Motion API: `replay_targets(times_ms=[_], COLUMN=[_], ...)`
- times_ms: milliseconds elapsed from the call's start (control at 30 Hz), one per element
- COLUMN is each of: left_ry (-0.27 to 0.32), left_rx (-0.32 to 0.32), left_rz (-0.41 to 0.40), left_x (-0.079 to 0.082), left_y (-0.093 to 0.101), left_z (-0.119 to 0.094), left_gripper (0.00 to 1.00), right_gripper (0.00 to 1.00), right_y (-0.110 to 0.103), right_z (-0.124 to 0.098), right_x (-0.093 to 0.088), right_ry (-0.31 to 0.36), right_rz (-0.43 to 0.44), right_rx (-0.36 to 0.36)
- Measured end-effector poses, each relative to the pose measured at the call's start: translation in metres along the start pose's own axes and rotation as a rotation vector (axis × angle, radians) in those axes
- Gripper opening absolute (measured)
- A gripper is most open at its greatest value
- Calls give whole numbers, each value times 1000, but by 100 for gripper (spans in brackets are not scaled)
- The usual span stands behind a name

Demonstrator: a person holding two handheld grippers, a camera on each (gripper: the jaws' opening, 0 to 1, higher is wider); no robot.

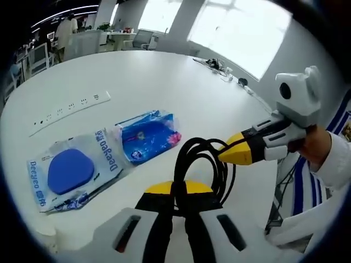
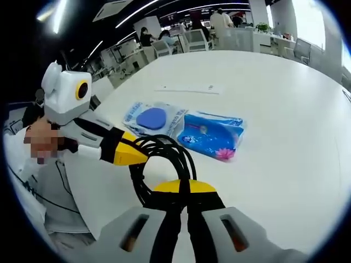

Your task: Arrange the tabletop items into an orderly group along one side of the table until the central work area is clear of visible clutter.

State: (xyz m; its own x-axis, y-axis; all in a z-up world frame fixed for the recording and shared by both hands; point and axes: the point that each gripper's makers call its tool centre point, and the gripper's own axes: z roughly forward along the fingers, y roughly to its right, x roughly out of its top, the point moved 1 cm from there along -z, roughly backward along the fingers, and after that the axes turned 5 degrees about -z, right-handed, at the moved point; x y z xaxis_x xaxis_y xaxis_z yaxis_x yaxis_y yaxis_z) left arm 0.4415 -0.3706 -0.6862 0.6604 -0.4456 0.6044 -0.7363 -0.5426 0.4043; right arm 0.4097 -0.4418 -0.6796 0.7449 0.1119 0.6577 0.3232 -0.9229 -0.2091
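Black cable coil is gripped by both grippers, left gripper and right gripper closed on it above the white table. Beyond, two packets are left uncleared: blue-pad packet, marked "Deeyeo", and blue pouch. Farther, power strip is waiting.

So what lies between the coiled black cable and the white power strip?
In the left gripper view, two plastic packets lie side by side between the coiled black cable and the white power strip.

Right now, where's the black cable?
The coiled black cable hangs between both tongs, left tongs and right tongs shut on it, near the blue packets.
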Motion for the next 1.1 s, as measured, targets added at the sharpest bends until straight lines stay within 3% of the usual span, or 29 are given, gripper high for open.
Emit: replay_targets(times_ms=[300, 600, 1100], left_ry=[-51, -95, -96], left_rx=[12, 25, 43], left_rz=[-54, -107, -151], left_x=[-8, -15, -21], left_y=[-9, -21, -30], left_z=[24, 41, 54], left_gripper=[2, 3, 4], right_gripper=[0, 0, 0], right_y=[23, 23, 33], right_z=[23, 38, 50], right_x=[-16, -26, -35], right_ry=[-47, -78, -77], right_rz=[42, 75, 99], right_rx=[12, 21, 5])
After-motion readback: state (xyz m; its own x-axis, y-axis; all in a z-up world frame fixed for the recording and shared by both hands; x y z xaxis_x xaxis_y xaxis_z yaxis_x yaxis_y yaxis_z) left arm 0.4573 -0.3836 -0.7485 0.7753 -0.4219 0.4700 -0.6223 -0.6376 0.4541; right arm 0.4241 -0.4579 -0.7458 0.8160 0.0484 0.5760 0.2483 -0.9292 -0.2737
